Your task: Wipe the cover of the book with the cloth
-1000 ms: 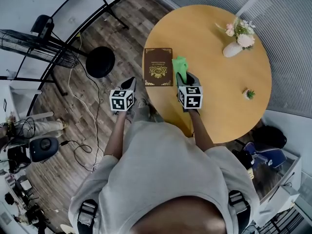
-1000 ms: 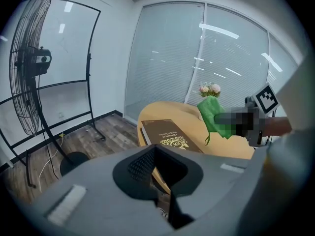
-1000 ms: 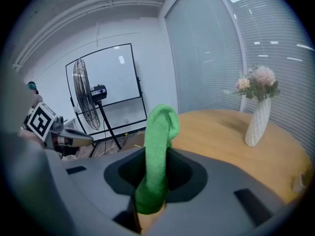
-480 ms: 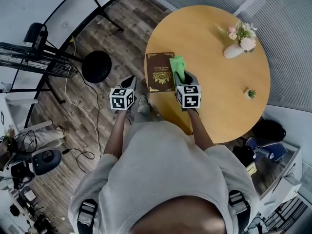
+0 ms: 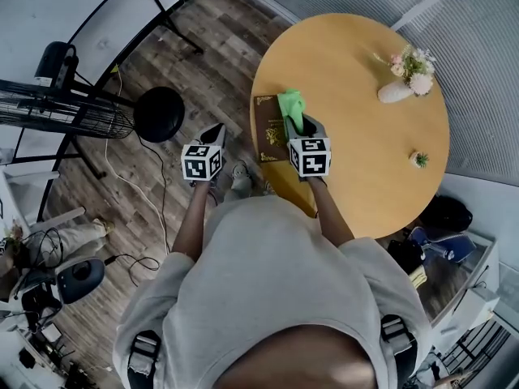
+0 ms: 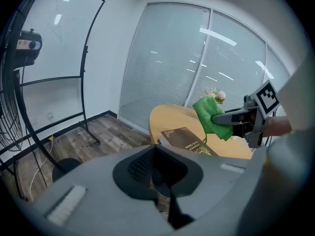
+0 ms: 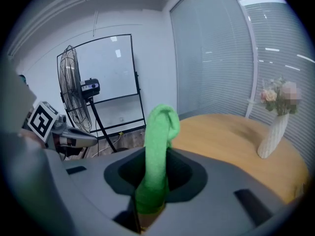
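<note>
A dark brown book [image 5: 269, 126] with gold print lies at the left edge of the round wooden table [image 5: 365, 71]. My right gripper [image 5: 298, 126] is shut on a green cloth [image 5: 291, 107], which hangs over the book's right part and hides it. In the right gripper view the cloth [image 7: 157, 141] stands up from between the jaws. My left gripper [image 5: 214, 136] hovers over the floor left of the table, its jaws together with nothing in them. The left gripper view shows the book [image 6: 189, 140] and the cloth [image 6: 211, 116] ahead.
A white vase with flowers [image 5: 403, 83] and a tiny potted plant [image 5: 418, 159] stand on the table's far right. A black round stool [image 5: 159, 113], a standing fan [image 5: 57, 112] and cables occupy the wooden floor to the left.
My right gripper has carried the cloth leftward, from beside the book to over its right part. The left gripper has stayed beside the table.
</note>
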Demonstrator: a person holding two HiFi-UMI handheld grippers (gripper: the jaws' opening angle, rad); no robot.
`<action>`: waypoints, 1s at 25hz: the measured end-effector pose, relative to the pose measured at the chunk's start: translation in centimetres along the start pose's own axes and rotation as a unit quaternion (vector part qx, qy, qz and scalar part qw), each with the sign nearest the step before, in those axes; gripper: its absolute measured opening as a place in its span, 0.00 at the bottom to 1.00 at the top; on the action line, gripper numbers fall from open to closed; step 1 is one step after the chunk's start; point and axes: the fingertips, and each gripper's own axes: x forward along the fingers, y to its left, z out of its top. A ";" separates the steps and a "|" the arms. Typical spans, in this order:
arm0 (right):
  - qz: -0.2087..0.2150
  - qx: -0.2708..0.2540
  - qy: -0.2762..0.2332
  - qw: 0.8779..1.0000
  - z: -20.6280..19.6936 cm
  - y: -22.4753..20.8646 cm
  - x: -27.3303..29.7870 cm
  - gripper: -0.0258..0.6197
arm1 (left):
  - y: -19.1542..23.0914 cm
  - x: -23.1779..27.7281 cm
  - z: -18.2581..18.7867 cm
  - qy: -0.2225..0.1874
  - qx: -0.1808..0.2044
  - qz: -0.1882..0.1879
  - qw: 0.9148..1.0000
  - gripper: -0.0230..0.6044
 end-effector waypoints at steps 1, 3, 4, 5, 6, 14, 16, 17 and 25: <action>0.001 -0.002 0.001 1.000 0.2 0.3 0.4 0.20 | 0.4 0.0 0.1 -0.001 -0.001 -0.001 1.000 0.05; 0.002 -0.005 0.004 1.000 0.6 1.0 1.2 0.20 | 1.2 0.2 0.3 -0.001 -0.002 -0.002 1.000 0.05; 0.002 -0.005 0.005 1.000 0.7 1.3 1.6 0.20 | 1.5 0.2 0.3 -0.001 -0.002 -0.003 1.000 0.05; 0.002 -0.006 0.008 1.000 0.8 1.6 2.0 0.20 | 1.8 0.2 0.4 -0.001 -0.002 -0.003 1.000 0.05; 0.003 -0.007 0.010 1.000 0.9 1.8 2.4 0.20 | 2.1 0.1 0.5 -0.001 -0.002 -0.004 1.000 0.05; 0.010 -0.015 0.039 0.999 0.7 3.6 5.5 0.20 | 3.9 -0.2 0.9 -0.001 -0.011 -0.003 1.000 0.05; 0.012 -0.017 0.047 0.999 0.3 3.9 6.3 0.20 | 4.0 -0.1 0.6 0.001 -0.012 -0.003 1.000 0.05; 0.013 -0.018 0.052 0.998 0.0 4.0 6.6 0.20 | 4.1 -0.1 0.5 0.002 -0.013 -0.003 1.000 0.05; 0.009 -0.015 0.087 0.996 -1.5 4.8 9.2 0.20 | 5.3 -0.3 -0.4 0.011 -0.020 0.003 1.000 0.05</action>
